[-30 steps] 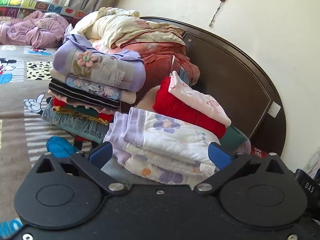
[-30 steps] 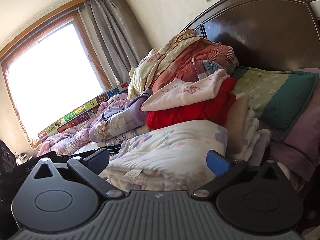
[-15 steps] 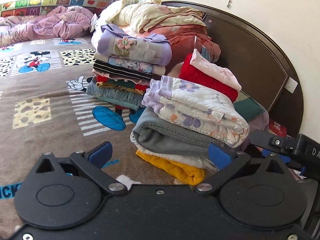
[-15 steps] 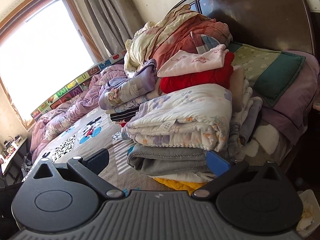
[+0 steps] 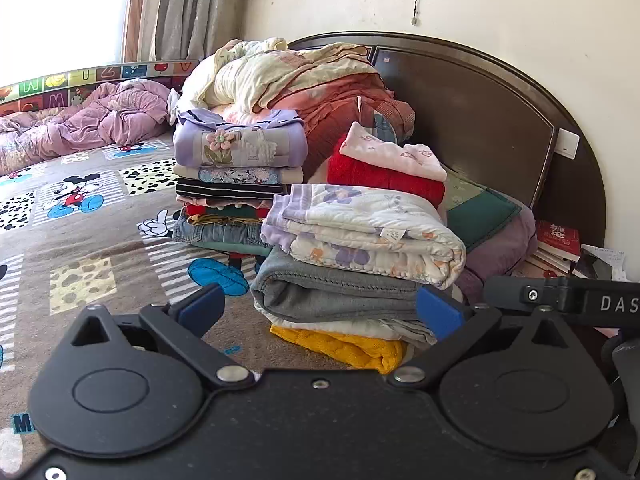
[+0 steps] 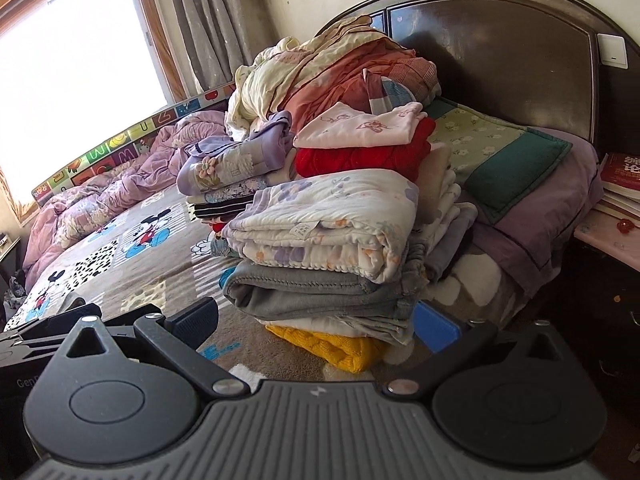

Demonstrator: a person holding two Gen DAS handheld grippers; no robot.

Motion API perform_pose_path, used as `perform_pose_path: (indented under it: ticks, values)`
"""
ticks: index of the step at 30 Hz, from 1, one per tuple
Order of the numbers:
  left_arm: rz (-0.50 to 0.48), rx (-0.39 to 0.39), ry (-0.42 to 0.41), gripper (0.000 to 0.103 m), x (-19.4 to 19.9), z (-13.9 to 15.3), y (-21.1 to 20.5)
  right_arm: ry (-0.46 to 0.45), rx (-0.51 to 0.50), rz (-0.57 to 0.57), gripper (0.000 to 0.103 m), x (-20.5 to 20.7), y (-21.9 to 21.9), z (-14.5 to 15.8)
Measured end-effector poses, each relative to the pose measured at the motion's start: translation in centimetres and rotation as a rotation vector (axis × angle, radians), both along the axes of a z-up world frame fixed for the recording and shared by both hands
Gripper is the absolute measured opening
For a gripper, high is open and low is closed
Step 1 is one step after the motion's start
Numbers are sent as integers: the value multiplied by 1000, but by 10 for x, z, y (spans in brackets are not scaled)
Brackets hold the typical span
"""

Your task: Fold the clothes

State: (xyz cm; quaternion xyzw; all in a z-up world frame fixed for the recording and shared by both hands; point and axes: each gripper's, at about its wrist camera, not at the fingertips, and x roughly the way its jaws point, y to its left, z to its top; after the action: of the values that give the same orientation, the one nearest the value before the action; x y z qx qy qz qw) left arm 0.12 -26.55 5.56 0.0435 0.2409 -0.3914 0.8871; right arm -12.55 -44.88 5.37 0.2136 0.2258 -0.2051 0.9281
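Note:
A stack of folded clothes stands on the bed: a floral white and lilac garment (image 5: 368, 232) (image 6: 328, 224) on top, a grey one (image 5: 332, 292) (image 6: 316, 292) under it, and a yellow one (image 5: 348, 348) (image 6: 332, 348) at the bottom. A taller pile topped by a lilac flower top (image 5: 240, 146) (image 6: 228, 164) stands behind on the left, and a red and pink pile (image 5: 388, 168) (image 6: 364, 144) behind on the right. My left gripper (image 5: 320, 312) is open just short of the stack, holding nothing. My right gripper (image 6: 320, 320) is open too, beside it.
A brown cartoon blanket (image 5: 80, 240) covers the bed. Crumpled quilts (image 5: 288, 76) lean on the dark headboard (image 5: 480, 120). Loose pink bedding (image 5: 88, 124) lies by the window. A green pillow (image 6: 500, 160) lies right of the stacks. Books (image 6: 620, 180) sit on a nightstand at the bed's right edge.
Both grippers have drawn back from the stack. The floral garment that lay close between the fingers now rests on the grey one, and the whole stack shows.

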Motion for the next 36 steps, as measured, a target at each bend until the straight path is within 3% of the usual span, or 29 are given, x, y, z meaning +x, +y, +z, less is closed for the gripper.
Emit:
perform_pose_path:
  ticks: [10,36]
  values:
    - [27,10,-46,103,-14,9,-11,-5,0,-9,103,-11,-6,6]
    - [27,41,3,103,-10,10,-20,-9,6,7,103,-12,-6,9]
